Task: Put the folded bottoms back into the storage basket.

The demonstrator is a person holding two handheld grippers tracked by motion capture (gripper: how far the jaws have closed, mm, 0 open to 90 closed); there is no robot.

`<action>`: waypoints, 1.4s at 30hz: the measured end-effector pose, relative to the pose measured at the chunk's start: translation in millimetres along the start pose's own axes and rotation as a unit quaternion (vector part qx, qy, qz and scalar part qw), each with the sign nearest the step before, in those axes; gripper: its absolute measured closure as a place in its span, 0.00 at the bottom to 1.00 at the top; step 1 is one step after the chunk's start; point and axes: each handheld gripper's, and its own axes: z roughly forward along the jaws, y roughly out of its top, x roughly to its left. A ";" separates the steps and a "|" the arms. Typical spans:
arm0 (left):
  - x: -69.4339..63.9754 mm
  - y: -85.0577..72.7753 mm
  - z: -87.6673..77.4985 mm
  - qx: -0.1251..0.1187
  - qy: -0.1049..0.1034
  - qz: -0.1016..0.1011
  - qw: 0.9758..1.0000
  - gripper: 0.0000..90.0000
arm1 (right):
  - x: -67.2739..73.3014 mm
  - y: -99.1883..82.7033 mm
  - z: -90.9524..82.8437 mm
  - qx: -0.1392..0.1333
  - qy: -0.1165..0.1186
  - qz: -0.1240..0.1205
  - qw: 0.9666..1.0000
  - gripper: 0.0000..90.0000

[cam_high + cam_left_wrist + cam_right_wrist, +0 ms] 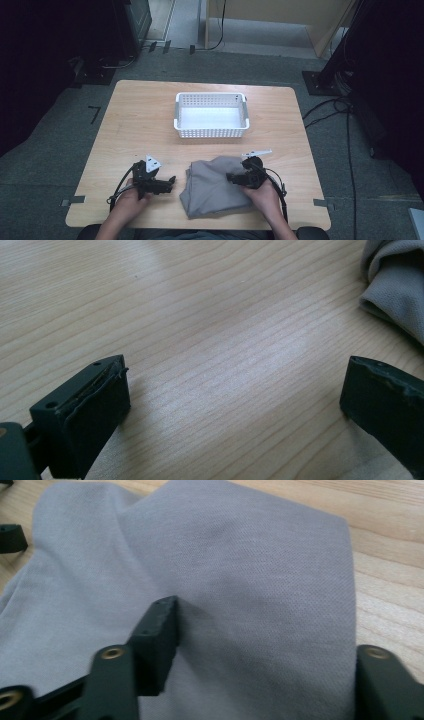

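A folded grey cloth [215, 186] lies on the wooden table [140, 115] near its front edge. My right gripper [231, 176] rests over the cloth's right part and points left. In the right gripper view its jaws [270, 645] stand apart above the grey cloth [225, 570], which spreads flat beneath them with no fold pinched. My left gripper [171, 180] sits just left of the cloth and points right at it. Its jaws [235, 400] are wide open over bare wood, and the cloth's edge [395, 285] lies ahead at the upper right.
A white perforated plastic basket [210, 132] stands at the middle of the table, behind the cloth. Dark equipment and cables lie on the grey floor around the table. Bare wood stretches to the left and right of the basket.
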 end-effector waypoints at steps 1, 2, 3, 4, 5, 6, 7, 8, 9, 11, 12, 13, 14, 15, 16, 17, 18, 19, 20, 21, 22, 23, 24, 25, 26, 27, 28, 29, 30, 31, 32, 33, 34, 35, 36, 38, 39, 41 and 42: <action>0.0 0.0 0.0 0.000 0.000 0.000 1.000 0.00 | 0.0 0.1 0.2 0.001 0.003 -0.002 1.000 0.55; 0.0 0.0 0.0 0.000 0.000 0.000 1.000 0.00 | -0.4 0.3 0.3 0.003 0.005 -0.006 1.000 0.59; 0.0 0.0 0.0 0.000 0.000 0.000 1.000 0.00 | -0.8 0.4 0.5 0.004 0.009 -0.006 1.000 0.63; 0.0 0.0 0.0 0.000 0.000 0.000 1.000 0.00 | -1.7 0.7 0.7 0.007 0.015 -0.005 1.000 0.66; 0.0 0.0 0.0 0.000 0.000 0.000 1.000 0.00 | -2.1 0.9 1.0 0.009 0.019 -0.007 1.000 0.68; 0.0 0.0 0.0 0.000 0.000 0.000 1.000 0.00 | -2.9 1.1 1.4 0.008 0.023 -0.010 1.000 0.71; 0.0 0.0 0.0 0.000 0.000 0.000 1.000 0.00 | -5.0 2.0 1.0 0.008 0.037 -0.005 0.999 0.78; 0.0 0.0 0.0 0.000 0.000 0.000 1.000 0.00 | -5.0 2.0 1.0 0.008 0.037 -0.005 0.999 0.78; 0.0 0.0 0.0 0.000 0.000 0.000 1.000 0.00 | -6.7 4.3 -1.1 0.014 0.051 0.003 0.999 0.82; 0.0 0.1 0.0 0.000 0.000 0.000 1.000 0.00 | -7.0 6.4 -1.7 0.020 0.053 0.000 0.998 0.83; 0.0 0.1 0.0 0.000 0.000 0.000 1.000 0.00 | -6.2 9.1 -2.5 0.025 0.053 -0.001 0.998 0.83; 0.0 0.1 0.0 0.000 0.000 0.000 1.000 0.00 | -5.8 10.9 -2.9 0.027 0.053 -0.005 0.998 0.83; 0.0 0.1 0.0 0.000 0.000 0.000 1.000 0.00 | -4.9 14.0 -4.2 0.031 0.053 -0.006 0.998 0.84; 0.0 0.1 -0.1 0.000 0.000 0.000 1.000 0.00 | -4.6 16.7 -5.5 0.033 0.057 -0.005 0.998 0.84; 0.0 0.1 -0.1 0.000 0.000 0.000 1.000 0.00 | -4.6 19.3 -7.0 0.035 0.059 -0.003 0.998 0.84; 0.0 0.1 -0.1 0.000 0.000 0.000 1.000 0.00 | -3.6 24.3 -10.4 0.036 0.063 -0.002 0.997 0.84; 0.0 0.1 -0.1 0.000 0.000 0.000 1.000 0.00 | -3.6 24.3 -10.4 0.036 0.063 -0.002 0.997 0.84; 0.0 0.1 -0.1 0.000 0.000 0.000 1.000 0.00 | -3.1 27.2 -12.4 0.036 0.065 -0.005 0.997 0.84; 0.0 0.1 -0.1 0.001 0.000 0.000 1.000 0.00 | -1.4 30.5 -15.3 0.035 0.064 -0.006 0.997 0.84; 0.0 0.1 -0.2 0.001 0.000 0.000 1.000 0.00 | 1.5 34.5 -20.1 0.034 0.062 -0.012 0.997 0.84; 0.1 0.1 -0.2 0.001 0.000 0.000 1.000 0.00 | 1.5 34.5 -20.1 0.034 0.062 -0.012 0.997 0.84; 0.1 0.1 -0.2 0.001 0.000 0.000 1.000 0.00 | 3.5 39.7 -25.4 0.037 0.063 -0.015 0.997 0.84; 0.0 0.1 -0.2 0.001 0.000 0.000 1.000 0.00 | 3.5 39.7 -25.4 0.037 0.063 -0.015 0.997 0.84; 0.0 0.1 -0.1 0.001 0.000 0.000 1.000 0.00 | 5.3 44.3 -29.8 0.040 0.061 -0.019 0.997 0.84; 0.0 0.1 -0.1 0.001 0.000 0.000 1.000 0.00 | 5.3 44.3 -29.8 0.040 0.061 -0.019 0.997 0.84; 0.0 0.1 -0.1 0.001 0.000 0.000 1.000 0.00 | 6.3 47.1 -32.1 0.041 0.058 -0.020 0.997 0.84; 0.0 0.1 -0.1 0.001 0.000 0.000 1.000 0.00 | 8.3 53.3 -37.1 0.045 0.058 -0.024 0.997 0.84; -0.1 0.1 0.0 0.000 0.000 -0.001 1.000 0.00 | 9.3 56.8 -39.4 0.048 0.058 -0.025 0.997 0.84; -0.1 0.1 0.0 0.000 0.000 -0.001 1.000 0.00 | 9.3 56.8 -39.4 0.048 0.058 -0.025 0.997 0.84; -0.2 0.1 0.0 0.000 0.000 -0.001 1.000 0.00 | 11.6 64.2 -43.9 0.056 0.053 -0.026 0.997 0.84; -0.2 0.1 0.0 0.000 0.000 -0.001 1.000 0.00 | 11.6 64.2 -43.9 0.056 0.053 -0.026 0.997 0.84; -0.2 0.1 0.0 0.000 0.000 -0.001 1.000 0.00 | 13.2 67.9 -46.2 0.055 0.047 -0.029 0.997 0.84; 0.0 0.1 0.0 0.000 0.000 -0.001 1.000 0.00 | 15.4 72.7 -48.7 0.059 0.043 -0.034 0.997 0.84; 0.0 0.1 0.0 0.000 0.000 0.000 1.000 0.00 | 16.6 75.6 -50.0 0.061 0.041 -0.037 0.997 0.84; -0.1 0.1 0.0 0.000 0.000 -0.001 1.000 0.00 | 18.1 79.6 -51.7 0.063 0.040 -0.040 0.996 0.84; 0.0 0.1 0.0 0.000 0.000 -0.001 1.000 0.00 | 21.3 89.3 -55.7 0.065 0.039 -0.041 0.996 0.84; 0.0 0.1 0.0 0.000 0.000 -0.001 1.000 0.00 | 24.9 98.2 -59.5 0.065 0.042 -0.045 0.996 0.84; 0.0 0.1 0.0 0.000 0.000 0.000 1.000 0.00 | 29.3 106.9 -63.5 0.065 0.043 -0.054 0.995 0.84; 0.0 0.1 0.0 0.000 0.000 -0.001 1.000 0.00 | 31.0 110.1 -64.9 0.067 0.044 -0.057 0.995 0.84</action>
